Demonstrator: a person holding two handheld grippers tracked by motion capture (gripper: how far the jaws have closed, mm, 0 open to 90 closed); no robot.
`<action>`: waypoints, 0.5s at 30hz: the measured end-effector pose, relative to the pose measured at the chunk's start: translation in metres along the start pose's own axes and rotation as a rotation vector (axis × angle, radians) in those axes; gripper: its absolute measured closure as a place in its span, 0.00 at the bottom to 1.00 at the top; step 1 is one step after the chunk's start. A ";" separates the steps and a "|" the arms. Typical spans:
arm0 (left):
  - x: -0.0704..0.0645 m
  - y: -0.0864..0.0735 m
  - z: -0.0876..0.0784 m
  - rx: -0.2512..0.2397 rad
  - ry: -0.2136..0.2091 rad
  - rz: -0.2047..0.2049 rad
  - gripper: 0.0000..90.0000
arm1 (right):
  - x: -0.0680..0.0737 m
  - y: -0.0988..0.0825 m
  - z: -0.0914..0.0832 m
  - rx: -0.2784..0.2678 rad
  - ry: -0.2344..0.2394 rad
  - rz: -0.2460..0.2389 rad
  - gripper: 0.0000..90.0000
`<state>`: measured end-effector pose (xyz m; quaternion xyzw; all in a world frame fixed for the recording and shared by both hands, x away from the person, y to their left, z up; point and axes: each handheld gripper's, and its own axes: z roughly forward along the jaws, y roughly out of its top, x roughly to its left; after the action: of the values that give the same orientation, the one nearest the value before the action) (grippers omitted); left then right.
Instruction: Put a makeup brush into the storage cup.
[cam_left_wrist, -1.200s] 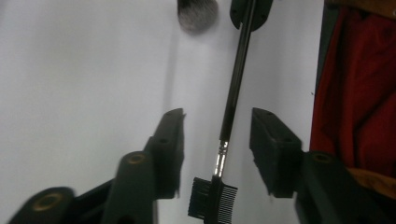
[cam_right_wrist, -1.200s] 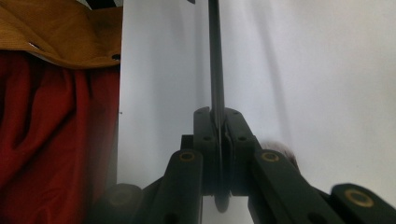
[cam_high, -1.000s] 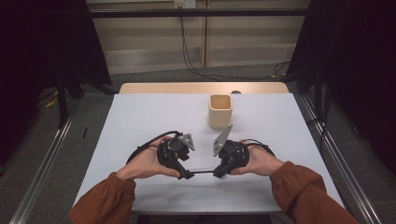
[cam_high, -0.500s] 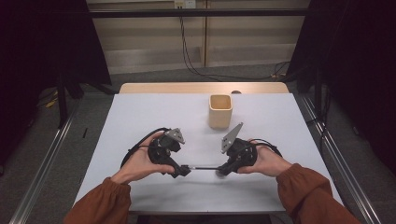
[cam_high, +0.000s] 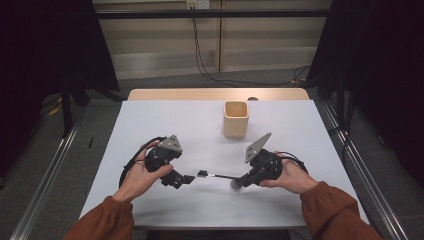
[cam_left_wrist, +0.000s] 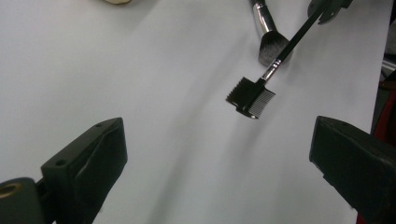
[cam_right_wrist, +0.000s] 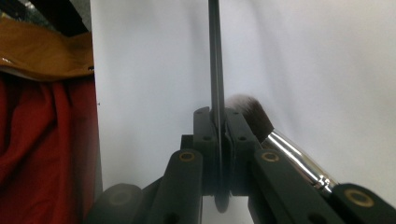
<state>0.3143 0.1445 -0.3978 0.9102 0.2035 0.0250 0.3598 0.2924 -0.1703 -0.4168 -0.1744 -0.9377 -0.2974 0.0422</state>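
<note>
My right gripper (cam_high: 243, 178) (cam_right_wrist: 215, 114) is shut on the thin black handle (cam_right_wrist: 215, 65) of a small comb brush. Its comb head (cam_high: 202, 174) (cam_left_wrist: 251, 98) points left, just above the white table. Facing that head a little way off, my left gripper (cam_high: 184, 179) (cam_left_wrist: 217, 135) is open; its jaws have just been opening, and nothing is between them. A makeup brush (cam_left_wrist: 271, 42) (cam_right_wrist: 254, 119) with dark bristles and a silver ferrule lies on the table beside the right gripper's tips.
A beige square cup (cam_high: 235, 118) stands on the white table (cam_high: 150, 125) behind the grippers, right of centre. A rust-red sleeve (cam_right_wrist: 46, 116) is close to the right gripper. Bare table lies in front of the hands and at the far left.
The two hands have drawn apart, left to the left and right to the right. The left gripper has let go of the comb end, which stays with the right gripper.
</note>
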 end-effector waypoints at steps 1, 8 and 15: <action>0.000 0.000 0.000 0.000 0.000 0.000 0.05 | 0.000 -0.001 -0.001 -0.005 -0.004 0.003 0.95; -0.003 -0.011 -0.008 -0.059 0.040 -0.006 0.05 | 0.000 -0.005 -0.003 -0.058 -0.029 0.024 0.95; -0.006 -0.020 -0.009 -0.108 0.077 -0.007 0.05 | -0.001 -0.009 -0.005 -0.127 -0.047 0.054 0.95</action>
<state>0.2999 0.1609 -0.4042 0.8873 0.2185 0.0695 0.4002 0.2901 -0.1807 -0.4175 -0.2087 -0.9127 -0.3510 0.0169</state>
